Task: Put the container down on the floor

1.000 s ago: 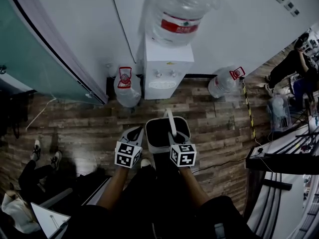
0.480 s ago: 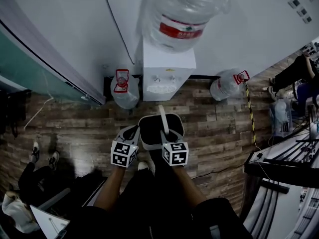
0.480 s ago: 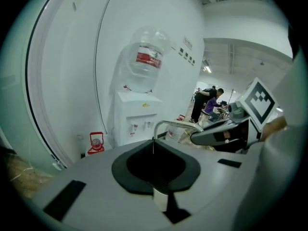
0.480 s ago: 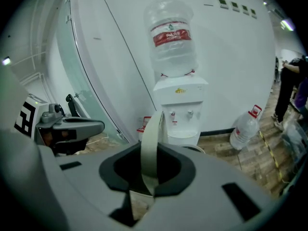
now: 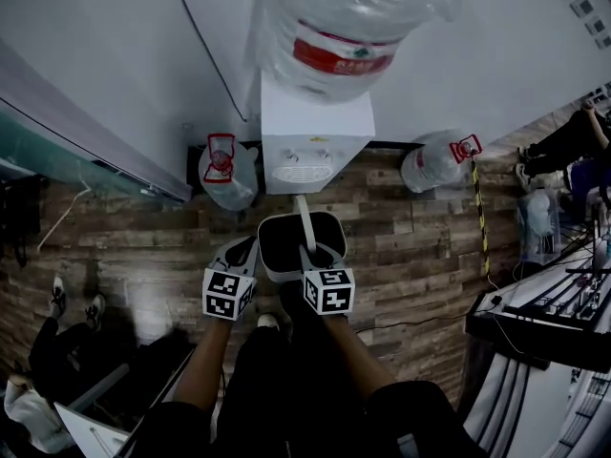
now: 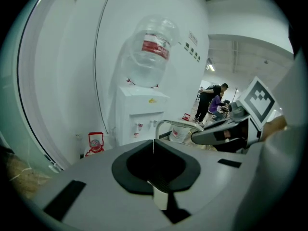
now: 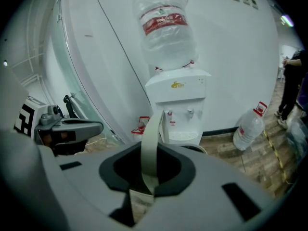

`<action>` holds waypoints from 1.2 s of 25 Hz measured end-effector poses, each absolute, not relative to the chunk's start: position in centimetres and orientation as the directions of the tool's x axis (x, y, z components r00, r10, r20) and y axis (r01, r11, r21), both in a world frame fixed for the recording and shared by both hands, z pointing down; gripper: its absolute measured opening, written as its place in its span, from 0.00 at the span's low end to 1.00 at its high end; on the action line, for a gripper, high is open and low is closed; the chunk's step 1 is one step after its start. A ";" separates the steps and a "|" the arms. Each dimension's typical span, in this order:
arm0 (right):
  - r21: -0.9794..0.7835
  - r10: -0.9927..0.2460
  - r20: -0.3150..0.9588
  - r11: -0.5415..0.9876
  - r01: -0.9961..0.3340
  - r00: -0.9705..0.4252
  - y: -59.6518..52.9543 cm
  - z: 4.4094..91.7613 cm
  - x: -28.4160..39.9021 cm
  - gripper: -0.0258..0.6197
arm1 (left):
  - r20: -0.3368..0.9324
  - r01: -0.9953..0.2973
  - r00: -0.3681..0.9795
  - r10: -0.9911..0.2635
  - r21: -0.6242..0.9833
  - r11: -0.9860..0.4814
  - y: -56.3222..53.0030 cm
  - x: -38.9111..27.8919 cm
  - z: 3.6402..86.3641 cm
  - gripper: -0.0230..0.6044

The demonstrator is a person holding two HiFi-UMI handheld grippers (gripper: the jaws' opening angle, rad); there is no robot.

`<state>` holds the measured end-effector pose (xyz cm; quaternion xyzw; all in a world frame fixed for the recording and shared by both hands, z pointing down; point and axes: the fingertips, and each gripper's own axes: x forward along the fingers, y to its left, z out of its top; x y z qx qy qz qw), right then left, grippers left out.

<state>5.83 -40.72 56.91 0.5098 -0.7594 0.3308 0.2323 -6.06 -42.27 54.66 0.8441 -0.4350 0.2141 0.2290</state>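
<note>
A white container (image 5: 270, 267) with a dark inside hangs above the wooden floor (image 5: 143, 246), in front of the person's legs. Its white handle (image 5: 304, 222) arches over the opening. My right gripper (image 5: 315, 254) is shut on that handle; in the right gripper view the handle (image 7: 151, 138) runs up between the jaws. At the container's left rim my left gripper (image 5: 246, 251) is shut, with a white edge pinched low between its jaws (image 6: 160, 196). From the left gripper view the handle (image 6: 168, 124) and the right gripper (image 6: 226, 134) show ahead.
A white water dispenser (image 5: 315, 141) with a big bottle (image 5: 348, 27) stands against the wall just ahead. Water bottles lie on the floor to its left (image 5: 226, 170) and right (image 5: 434, 165). A desk with cables (image 5: 544, 322) is at the right; a person's legs (image 5: 48, 342) at the left.
Both grippers and the container have moved forward toward the water dispenser and sunk a little. The grips look the same.
</note>
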 end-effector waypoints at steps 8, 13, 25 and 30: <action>-0.259 -0.642 0.674 0.257 -0.931 -0.365 -44.8 61.3 7.1 0.14 | 0.555 -0.831 0.531 -0.640 0.197 -0.519 -44.6 -4.9 59.5 0.06; -0.277 -0.641 0.672 0.247 -0.929 -0.371 -46.8 64.7 8.0 0.14 | 0.543 -0.829 0.539 -0.644 0.206 -0.520 -45.5 -4.2 62.8 0.06; -0.295 -0.611 0.683 0.270 -0.917 -0.400 -50.8 75.0 8.7 0.14 | 0.489 -0.818 0.557 -0.672 0.180 -0.547 -48.1 -3.5 72.8 0.06; -0.303 -0.584 0.684 0.318 -0.898 -0.437 -50.8 79.3 8.5 0.14 | 0.470 -0.812 0.562 -0.681 0.156 -0.562 -48.6 -3.6 77.5 0.06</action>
